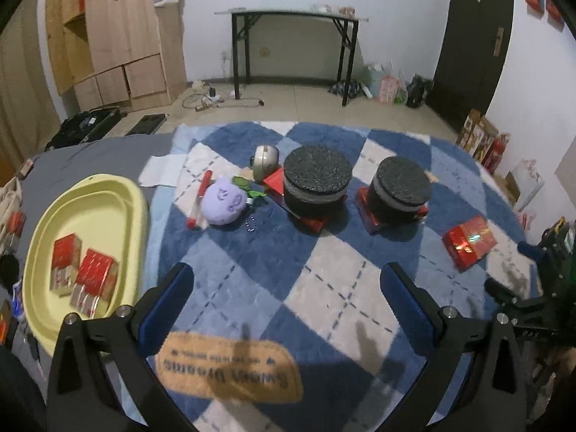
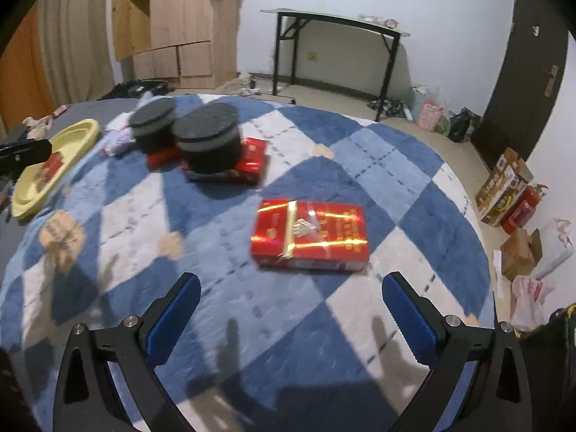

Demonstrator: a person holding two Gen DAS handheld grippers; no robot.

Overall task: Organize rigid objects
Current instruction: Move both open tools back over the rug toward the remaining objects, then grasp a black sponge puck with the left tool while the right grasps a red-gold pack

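Left gripper fingers spread wide, empty, above blue-white checked rug. Right gripper fingers likewise apart, empty, red box lying flat on rug just ahead of them. Yellow tray at rug's left edge, two red boxes inside. Two black round containers each sit on red box, mid-rug. Purple plush between tray and containers.

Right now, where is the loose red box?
The loose red box lies flat on the blue rug, just ahead of the open right fingers, right of the black drums.
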